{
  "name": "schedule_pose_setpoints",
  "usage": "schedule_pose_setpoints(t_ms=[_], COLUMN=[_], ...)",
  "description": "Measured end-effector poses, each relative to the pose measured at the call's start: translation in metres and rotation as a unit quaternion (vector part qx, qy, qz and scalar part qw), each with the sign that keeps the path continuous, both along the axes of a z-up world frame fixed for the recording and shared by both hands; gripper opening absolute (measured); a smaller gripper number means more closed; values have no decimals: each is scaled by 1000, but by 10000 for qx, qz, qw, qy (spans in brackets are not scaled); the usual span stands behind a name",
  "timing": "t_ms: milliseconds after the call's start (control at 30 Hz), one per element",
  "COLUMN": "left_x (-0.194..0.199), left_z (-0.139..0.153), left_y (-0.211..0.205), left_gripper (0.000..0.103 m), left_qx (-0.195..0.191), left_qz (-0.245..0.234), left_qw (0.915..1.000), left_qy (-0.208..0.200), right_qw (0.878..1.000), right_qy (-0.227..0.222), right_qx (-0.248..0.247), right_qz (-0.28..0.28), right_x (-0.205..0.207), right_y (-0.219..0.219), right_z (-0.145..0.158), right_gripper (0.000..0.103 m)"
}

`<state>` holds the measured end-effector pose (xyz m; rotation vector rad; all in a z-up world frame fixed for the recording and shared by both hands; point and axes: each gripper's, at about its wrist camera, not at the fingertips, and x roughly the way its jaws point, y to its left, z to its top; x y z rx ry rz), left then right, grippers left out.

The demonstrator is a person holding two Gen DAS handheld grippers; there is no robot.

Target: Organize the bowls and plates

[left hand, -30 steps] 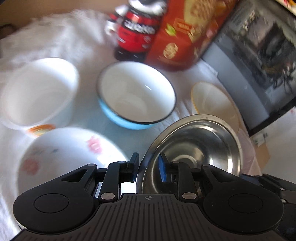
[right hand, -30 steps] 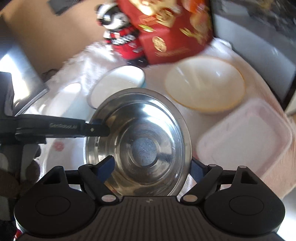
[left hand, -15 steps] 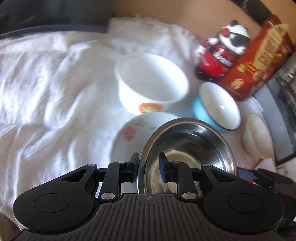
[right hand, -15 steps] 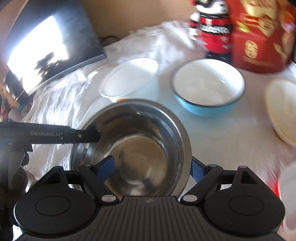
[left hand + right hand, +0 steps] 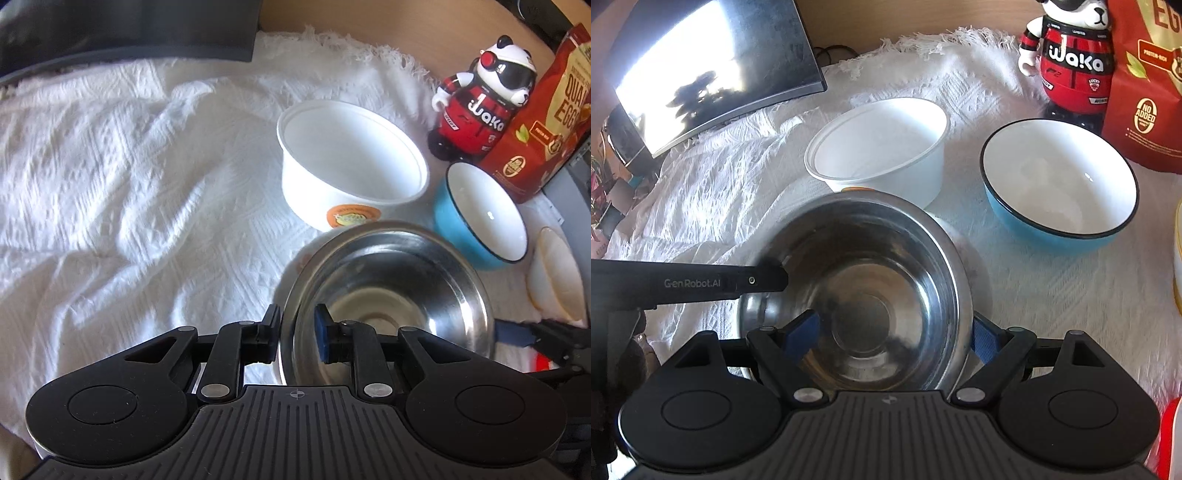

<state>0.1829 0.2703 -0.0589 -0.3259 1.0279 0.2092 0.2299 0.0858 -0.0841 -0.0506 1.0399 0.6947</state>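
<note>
White cloth point(image 5: 147, 184) under steel bowl point(image 5: 388, 295) (left jaws closing astride rim, right apparently gripping).

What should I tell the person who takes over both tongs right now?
Left tongs: closing on the near rim of the steel bowl.
Right tongs: wide, one finger inside the bowl, one outside its rim; grip unclear.
The steel bowl sits over a floral bowl on the cloth.
White tub, blue bowl, cream dish stand apart, not yet stacked.
</note>
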Motion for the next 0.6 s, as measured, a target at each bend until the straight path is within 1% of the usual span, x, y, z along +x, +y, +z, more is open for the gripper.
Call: schedule_pose_setpoints(t_ms=[100, 133, 167, 200, 267, 333, 433, 533, 600], left_x=[-1, -1, 0, 0, 2, 5, 8, 12, 14], left_z=[1, 1, 0, -2, -7, -12, -22, -31, -36], left_y=[2, 3, 4, 6, 12, 16, 20, 23, 24], left_gripper=[21, 23, 27, 29, 32, 32, 30, 27, 31], left_qx=[133, 204, 246, 234, 92, -106, -396, -633, -827], left_qz=[-38, -27, -10, 15, 93, 174, 271, 360, 421], left_qw=[9999, 9998, 9997, 9997, 9999, 9998, 9987, 9971, 9953], left_qy=[-41, -30, -23, -21, 24, 82, 149, 230, 270], right_qw=[9998, 9996, 9992, 9987, 9974, 9966, 9970, 9982, 9989], right_qy=[-175, -263, -376, -484, -671, -769, -678, -441, -217], right_qx=[-76, -100, -133, -173, -248, -285, -364, -404, -387], right_qz=[34, 47, 54, 52, 24, 11, -32, -92, -136], right_x=[-2, -2, -3, -4, -4, -2, 4, 13, 19], right_y=[-1, -1, -1, -2, -3, -3, -2, -2, -2], right_z=[1, 2, 4, 5, 7, 7, -1, -12, -21], right_gripper=[87, 87, 87, 87, 88, 90, 90, 91, 92])
